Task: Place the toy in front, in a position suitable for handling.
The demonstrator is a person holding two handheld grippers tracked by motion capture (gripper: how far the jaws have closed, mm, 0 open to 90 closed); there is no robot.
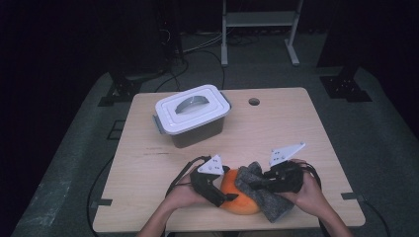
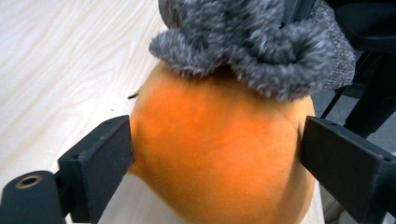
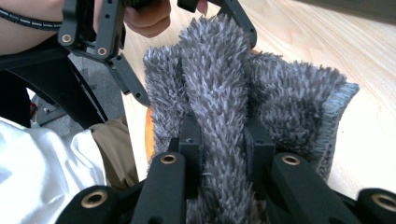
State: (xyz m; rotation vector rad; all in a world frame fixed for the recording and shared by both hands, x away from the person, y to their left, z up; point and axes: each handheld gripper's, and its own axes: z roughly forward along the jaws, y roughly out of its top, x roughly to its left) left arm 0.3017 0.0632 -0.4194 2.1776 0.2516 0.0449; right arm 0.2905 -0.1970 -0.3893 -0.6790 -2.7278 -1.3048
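Orange plush ball (image 1: pixel 240 196) sits low centre on the tabletop (image 1: pixel 276 128), between the left gripper's (image 1: pixel 223 196) wide jaws, unpinched. Right gripper (image 1: pixel 253 182) pinches the grey fuzzy cloth (image 1: pixel 264 197) draped on it; next, probably lifting it clear.

Tabletop (image 1: pixel 296 128), light wood. At 11 o'clock: grey storage box (image 1: pixel 193 117), white lid closed, handle flat. At 12 o'clock: round cable hole (image 1: pixel 254 101). At 6 o'clock, near edge: orange plush ball (image 1: pixel 237 196), grey fuzzy cloth (image 1: pixel 262 195) draped over it. Left gripper (image 1: pixel 225 197) beside the ball at 9 o'clock; right gripper (image 1: pixel 258 182) on the cloth.
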